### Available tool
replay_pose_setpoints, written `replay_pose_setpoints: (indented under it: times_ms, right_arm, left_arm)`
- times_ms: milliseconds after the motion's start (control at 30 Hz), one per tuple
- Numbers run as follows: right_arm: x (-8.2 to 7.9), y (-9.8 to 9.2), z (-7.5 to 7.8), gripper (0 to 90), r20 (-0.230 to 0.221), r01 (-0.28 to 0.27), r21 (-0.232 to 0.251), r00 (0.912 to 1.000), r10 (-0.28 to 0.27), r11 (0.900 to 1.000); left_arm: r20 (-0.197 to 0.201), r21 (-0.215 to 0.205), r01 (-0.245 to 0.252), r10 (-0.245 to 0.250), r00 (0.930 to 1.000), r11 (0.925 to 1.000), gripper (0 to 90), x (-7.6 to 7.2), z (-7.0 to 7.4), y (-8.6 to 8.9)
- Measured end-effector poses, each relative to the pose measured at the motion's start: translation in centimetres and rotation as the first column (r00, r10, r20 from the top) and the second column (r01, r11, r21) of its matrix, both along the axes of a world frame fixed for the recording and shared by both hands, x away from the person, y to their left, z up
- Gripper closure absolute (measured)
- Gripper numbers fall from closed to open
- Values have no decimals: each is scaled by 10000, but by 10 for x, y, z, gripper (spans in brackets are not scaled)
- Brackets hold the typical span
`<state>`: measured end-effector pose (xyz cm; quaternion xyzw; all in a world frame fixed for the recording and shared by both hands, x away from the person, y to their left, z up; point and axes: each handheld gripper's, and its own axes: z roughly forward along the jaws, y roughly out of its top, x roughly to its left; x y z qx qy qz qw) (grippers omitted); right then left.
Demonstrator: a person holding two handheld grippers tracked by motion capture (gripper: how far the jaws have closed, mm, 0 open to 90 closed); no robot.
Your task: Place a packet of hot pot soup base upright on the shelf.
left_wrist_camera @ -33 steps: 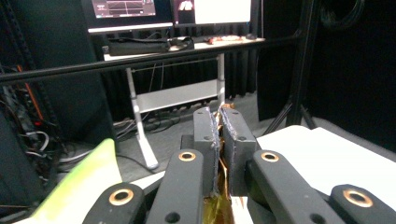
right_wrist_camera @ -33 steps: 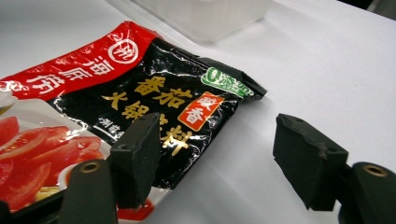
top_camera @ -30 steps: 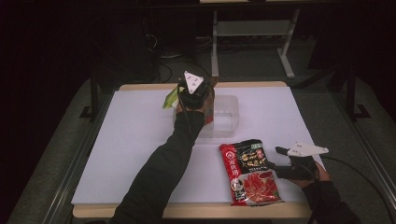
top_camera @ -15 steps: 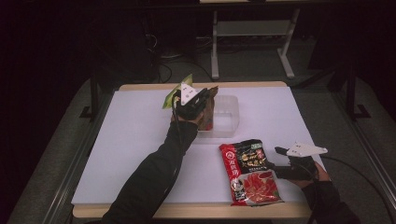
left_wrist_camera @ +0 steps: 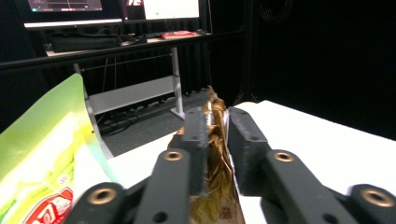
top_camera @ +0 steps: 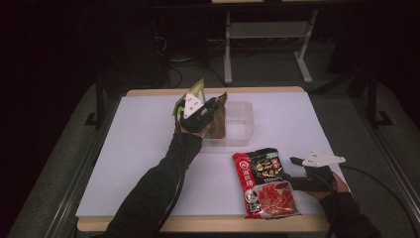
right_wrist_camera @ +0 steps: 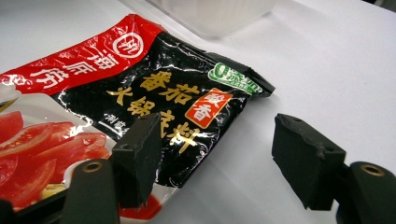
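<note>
Item 1: gold-brown foil packet (left_wrist_camera: 215,154), thin, crinkled, soft-sided; judged light and easily creased. It is clamped by its upper edge between the jaws of the left gripper (top_camera: 197,110), held upright just left of the clear plastic tub (top_camera: 236,124), which sits at the far middle of the white table (top_camera: 138,148); its lower end hangs at the tub's left rim. Item 2: green-and-white pouch (left_wrist_camera: 42,158), raised just left of that gripper, farther from the tub; how it is held cannot be told. Item 3: red-and-black glossy sachet (right_wrist_camera: 140,93), flat on the table nearer than the tub and to its right; judged limp, slippery, with soft contents. Best taken at a sealed edge or corner. The right gripper (right_wrist_camera: 224,163) rests at its right edge, jaws spread wide, 1 jaw over the film, grasping nothing.
</note>
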<state>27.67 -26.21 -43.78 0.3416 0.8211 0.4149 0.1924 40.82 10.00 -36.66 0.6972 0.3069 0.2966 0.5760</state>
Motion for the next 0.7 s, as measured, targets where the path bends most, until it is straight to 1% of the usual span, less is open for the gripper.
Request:
replay_pose_setpoints:
  times_ms: [67, 100, 133, 200, 333, 400, 467, 500, 567, 633, 667, 700]
  right_arm:
    - [0, 0, 0, 332, -28, -38, -1, 10000, 38, 10000]
    - [0, 0, -1, 338, -54, -57, 13, 10000, 57, 10000]
    - [0, -1, -1, 342, -89, -73, 29, 9999, 74, 10000]
    - [0, -1, -1, 352, -114, -101, 57, 9999, 101, 9999]
    - [0, 1, -1, 374, -233, -270, 145, 9994, 273, 9995]
    - [0, 2, -2, 377, -341, -368, 165, 9987, 374, 9992]
    - [0, 2, -3, 379, -431, -417, 172, 9982, 424, 9990]
    - [0, 2, -3, 379, -483, -430, 159, 9979, 438, 9989]
    - [-1, 3, -3, 379, -514, -448, 143, 9976, 455, 9989]
    - [-1, 4, -3, 377, -589, -496, 109, 9970, 502, 9987]
    - [-2, 4, -4, 375, -612, -485, 110, 9969, 491, 9988]
    - [-2, 4, -4, 377, -636, -500, 118, 9967, 506, 9987]
  left_arm:
    - [-17, -16, 56, -56, 10000, 10000, 684, -2, 1, 2]
    - [25, 45, 36, -36, 10000, 10000, 671, -3, 2, 3]
    - [48, 64, 127, -127, 9999, 9999, 667, -4, 2, 4]
    - [118, 118, 192, -193, 9997, 9997, 627, -8, 3, 7]
    - [309, 272, 465, -473, 9984, 9985, 586, -18, 6, 16]
    - [518, 409, 587, -608, 9968, 9974, 583, -25, 7, 21]
    - [505, 437, 841, -863, 9950, 9955, 564, -32, 8, 27]
    - [498, 518, 979, -1005, 9937, 9938, 557, -35, 8, 30]
    - [521, 704, 1058, -1096, 9926, 9919, 525, -42, 7, 36]
    - [583, 865, 1227, -1280, 9901, 9887, 508, -50, 6, 42]
    - [500, 968, 1338, -1391, 9890, 9863, 502, -54, 5, 46]
    - [436, 945, 1387, -1433, 9887, 9858, 493, -56, 4, 48]
